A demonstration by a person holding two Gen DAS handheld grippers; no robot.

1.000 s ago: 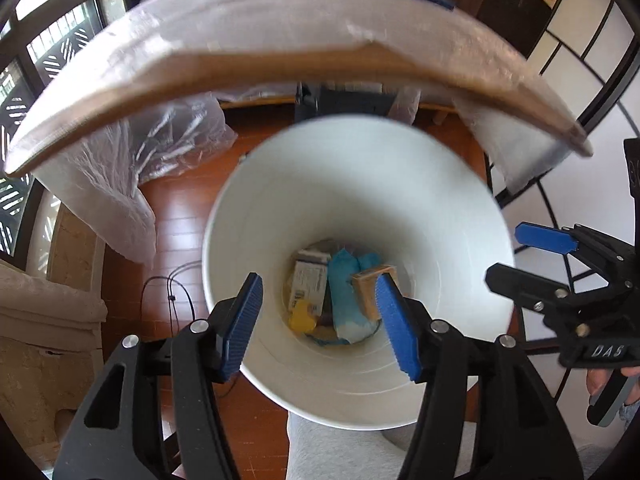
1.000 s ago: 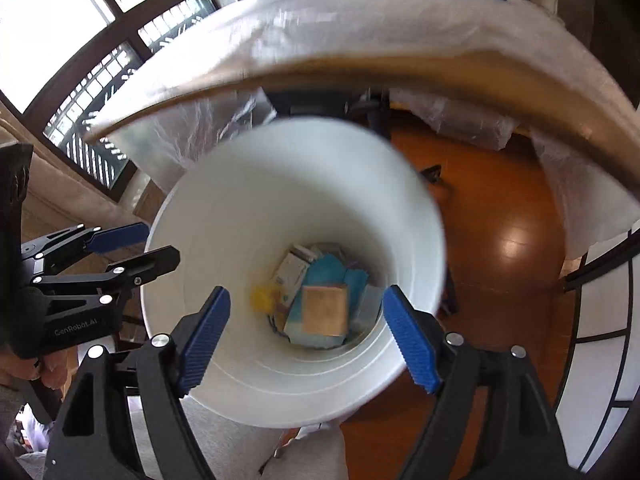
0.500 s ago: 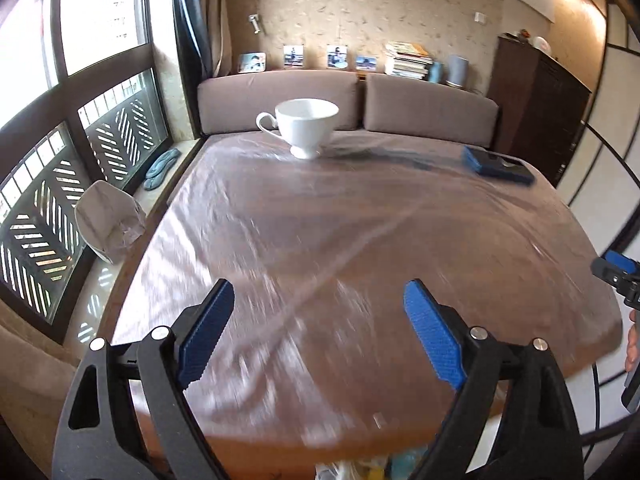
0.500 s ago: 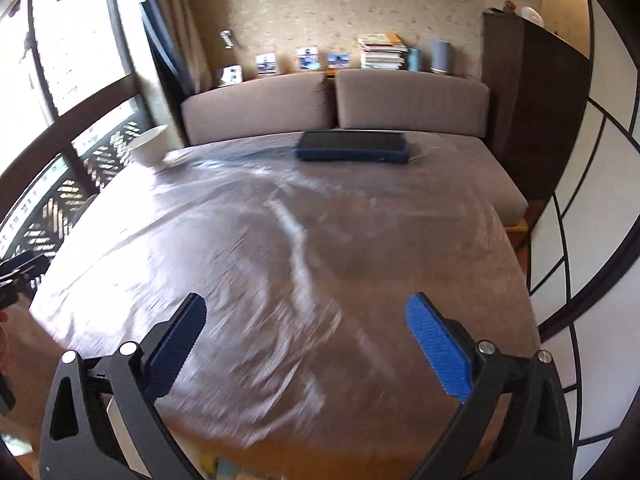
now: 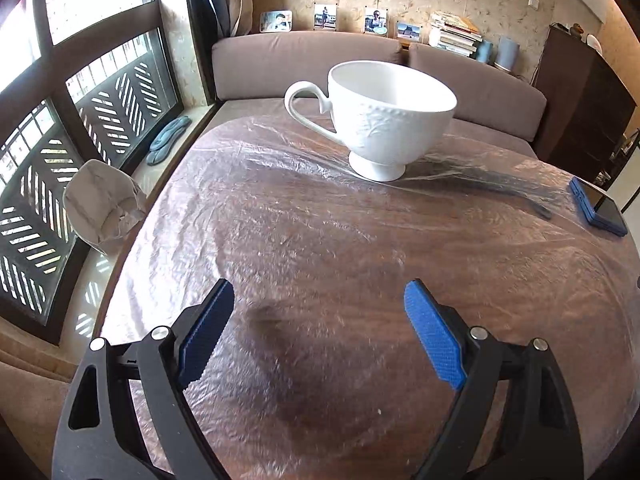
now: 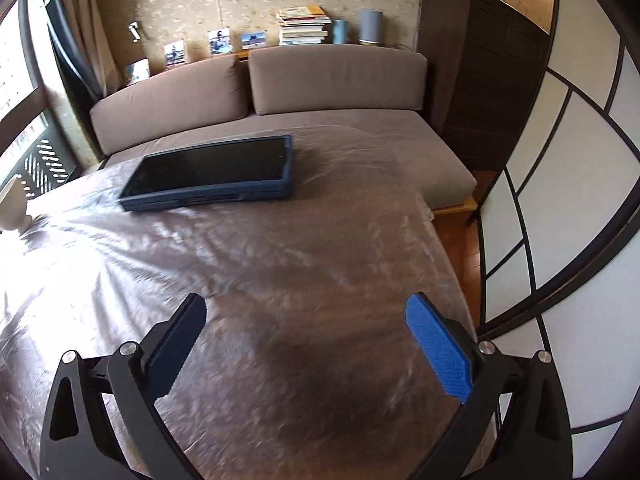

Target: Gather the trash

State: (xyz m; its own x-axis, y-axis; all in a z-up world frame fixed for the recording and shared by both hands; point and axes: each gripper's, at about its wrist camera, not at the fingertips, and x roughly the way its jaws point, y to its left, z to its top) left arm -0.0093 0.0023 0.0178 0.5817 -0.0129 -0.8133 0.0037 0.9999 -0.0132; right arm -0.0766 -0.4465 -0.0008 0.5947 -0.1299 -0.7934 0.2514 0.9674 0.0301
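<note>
No loose trash shows on the wooden table [image 5: 304, 240] under its clear plastic film, and the bin is out of view. My left gripper [image 5: 320, 292] hangs open over the table's near part with nothing between its blue pads. A white footed cup [image 5: 384, 128] stands upright well ahead of it. My right gripper [image 6: 307, 300] is also open and empty above the table [image 6: 280, 256]. A dark tablet in a blue case [image 6: 212, 176] lies flat farther ahead of it.
The tablet [image 5: 600, 208] lies at the table's right edge in the left wrist view, and the cup [image 6: 14, 204] is at the far left of the right wrist view. A crumpled grey bag [image 5: 100, 204] sits by the window. A brown sofa [image 6: 320, 80] runs behind the table.
Both grippers left the white bin with trash in its bottom and swung up over the table. Their jaws widened. The cup and the tablet now loom closer.
</note>
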